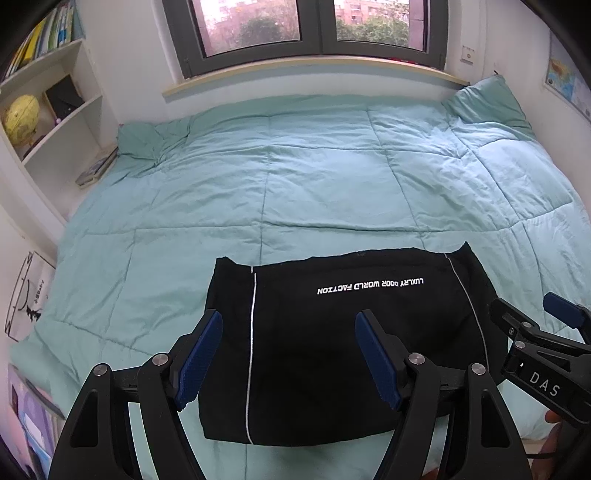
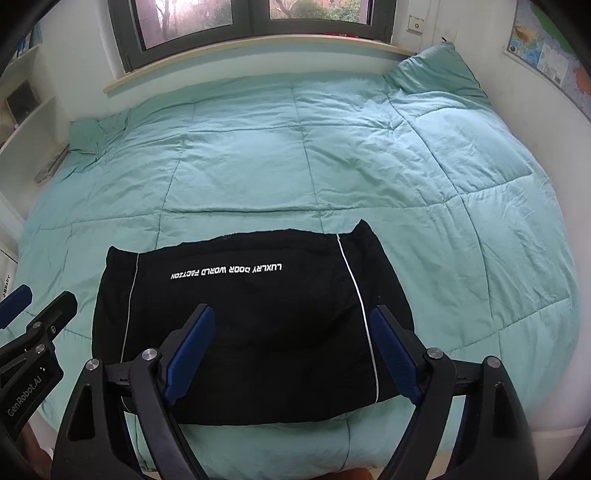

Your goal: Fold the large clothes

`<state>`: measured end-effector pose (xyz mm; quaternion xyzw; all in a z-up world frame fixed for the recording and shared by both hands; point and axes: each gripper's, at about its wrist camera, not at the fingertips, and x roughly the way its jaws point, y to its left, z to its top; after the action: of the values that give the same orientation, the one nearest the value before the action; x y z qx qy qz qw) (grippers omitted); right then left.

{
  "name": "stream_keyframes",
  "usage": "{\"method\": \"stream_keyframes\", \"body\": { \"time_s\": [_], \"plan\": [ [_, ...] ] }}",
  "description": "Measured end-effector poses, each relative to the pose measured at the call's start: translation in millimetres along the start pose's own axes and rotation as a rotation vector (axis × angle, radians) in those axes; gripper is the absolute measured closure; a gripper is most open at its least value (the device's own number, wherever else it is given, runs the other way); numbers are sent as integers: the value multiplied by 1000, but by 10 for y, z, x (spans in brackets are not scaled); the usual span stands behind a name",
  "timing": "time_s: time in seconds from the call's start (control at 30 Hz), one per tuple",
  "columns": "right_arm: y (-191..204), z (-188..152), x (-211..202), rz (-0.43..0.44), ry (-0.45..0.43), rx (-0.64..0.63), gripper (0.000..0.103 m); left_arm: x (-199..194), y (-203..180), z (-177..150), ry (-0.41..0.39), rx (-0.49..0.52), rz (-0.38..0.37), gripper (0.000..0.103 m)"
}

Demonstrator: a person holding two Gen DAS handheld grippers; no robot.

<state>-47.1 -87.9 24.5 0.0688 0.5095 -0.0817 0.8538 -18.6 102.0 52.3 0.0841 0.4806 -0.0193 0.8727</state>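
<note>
A black garment [image 1: 332,343] [image 2: 251,325], folded into a flat rectangle, lies on the near part of the bed. It has white piping lines and white lettering across its top. My left gripper [image 1: 288,321] hovers above its left half, open, with nothing between the blue pads [image 1: 199,358]. My right gripper [image 2: 291,317] hovers over its right half, also open and empty. Each gripper shows at the edge of the other's view: the right gripper [image 1: 524,306] at the right, the left gripper [image 2: 44,295] at the left.
A teal quilt [image 1: 295,177] [image 2: 314,155] covers the whole bed. A pillow [image 1: 484,99] leans in the far right corner. White shelves [image 1: 55,110] with books and a yellow globe stand on the left. A window [image 1: 314,26] is behind the bed, a map [image 2: 546,51] on the right wall.
</note>
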Motion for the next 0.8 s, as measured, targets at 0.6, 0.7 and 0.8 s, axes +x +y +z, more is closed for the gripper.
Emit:
{"method": "stream_keyframes", "body": {
  "time_s": [0.6,0.7,0.8],
  "plan": [
    [-15,-62,27,-2,24,-5,16,7,-39,-65,7,8,22,27],
    [11,-64,28,-3,26,-10,16,15,-21,-78,12,1,22,27],
    [29,-71,39,-4,31,-16,16,38,-12,-82,21,-1,19,27]
  ]
}}
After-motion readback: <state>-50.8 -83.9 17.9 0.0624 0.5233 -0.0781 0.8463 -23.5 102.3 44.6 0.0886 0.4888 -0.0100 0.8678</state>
